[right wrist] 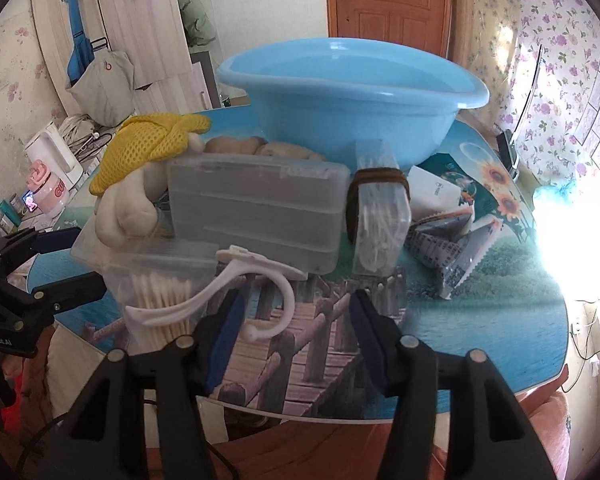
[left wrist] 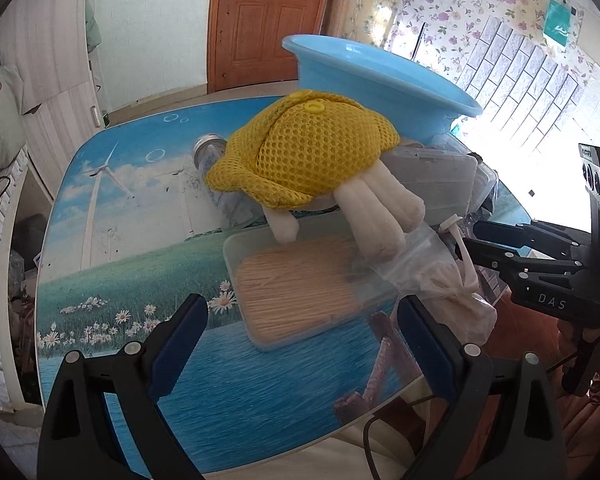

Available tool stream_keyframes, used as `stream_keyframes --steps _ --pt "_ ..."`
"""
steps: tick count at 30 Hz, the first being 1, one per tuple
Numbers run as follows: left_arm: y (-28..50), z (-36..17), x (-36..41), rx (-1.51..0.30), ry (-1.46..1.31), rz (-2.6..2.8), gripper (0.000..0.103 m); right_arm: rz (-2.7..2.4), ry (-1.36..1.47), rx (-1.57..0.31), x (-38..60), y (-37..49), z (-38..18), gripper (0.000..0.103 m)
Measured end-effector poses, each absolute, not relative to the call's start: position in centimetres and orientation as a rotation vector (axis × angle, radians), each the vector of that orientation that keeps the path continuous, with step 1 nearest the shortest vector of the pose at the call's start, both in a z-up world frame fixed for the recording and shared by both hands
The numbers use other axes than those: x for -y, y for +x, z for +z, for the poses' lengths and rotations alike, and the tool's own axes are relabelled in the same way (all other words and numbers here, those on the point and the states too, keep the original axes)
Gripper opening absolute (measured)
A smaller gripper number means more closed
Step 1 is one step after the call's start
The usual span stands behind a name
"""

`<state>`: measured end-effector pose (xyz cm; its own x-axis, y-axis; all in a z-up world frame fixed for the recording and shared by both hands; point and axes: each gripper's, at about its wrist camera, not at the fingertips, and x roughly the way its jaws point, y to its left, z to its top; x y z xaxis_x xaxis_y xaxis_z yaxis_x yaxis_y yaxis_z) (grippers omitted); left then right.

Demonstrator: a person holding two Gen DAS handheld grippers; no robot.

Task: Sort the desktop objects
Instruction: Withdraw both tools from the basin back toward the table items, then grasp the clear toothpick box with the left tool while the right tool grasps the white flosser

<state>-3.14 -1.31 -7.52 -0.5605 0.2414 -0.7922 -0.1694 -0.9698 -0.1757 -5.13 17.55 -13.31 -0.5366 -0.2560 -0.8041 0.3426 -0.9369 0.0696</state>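
A light blue basin (right wrist: pixel 352 92) stands at the back of the picture-printed table; it also shows in the left wrist view (left wrist: pixel 380 76). In front of it lies a heap: a yellow mesh glove with white fingers (left wrist: pixel 312 152) (right wrist: pixel 148 144), a clear flat box of toothpicks (left wrist: pixel 300 292), a frosted plastic case (right wrist: pixel 256 208), a cotton swab tub (right wrist: pixel 160 284), a white plastic hook (right wrist: pixel 228 292) and a banded clear packet (right wrist: pixel 380 216). My left gripper (left wrist: pixel 304 320) is open around the toothpick box's near end. My right gripper (right wrist: pixel 296 328) is open, just before the hook.
A clear bottle (left wrist: pixel 216 164) lies behind the glove. Paper packets (right wrist: pixel 456 232) lie to the right of the heap. A plastic bag (left wrist: pixel 432 268) sits beside the toothpick box. The table's near edge (right wrist: pixel 340 412) is close under the right gripper.
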Motion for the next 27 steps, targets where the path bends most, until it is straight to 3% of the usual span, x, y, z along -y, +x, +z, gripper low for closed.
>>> stream_keyframes --steps 10,27 --pt "-3.1 -7.5 1.9 0.122 -1.342 2.608 0.096 -2.476 1.292 -0.135 -18.3 -5.5 -13.8 0.013" --pt "-3.2 -8.6 4.5 0.15 -1.406 2.675 0.096 -2.548 1.321 -0.061 -21.4 -5.8 -14.0 0.012"
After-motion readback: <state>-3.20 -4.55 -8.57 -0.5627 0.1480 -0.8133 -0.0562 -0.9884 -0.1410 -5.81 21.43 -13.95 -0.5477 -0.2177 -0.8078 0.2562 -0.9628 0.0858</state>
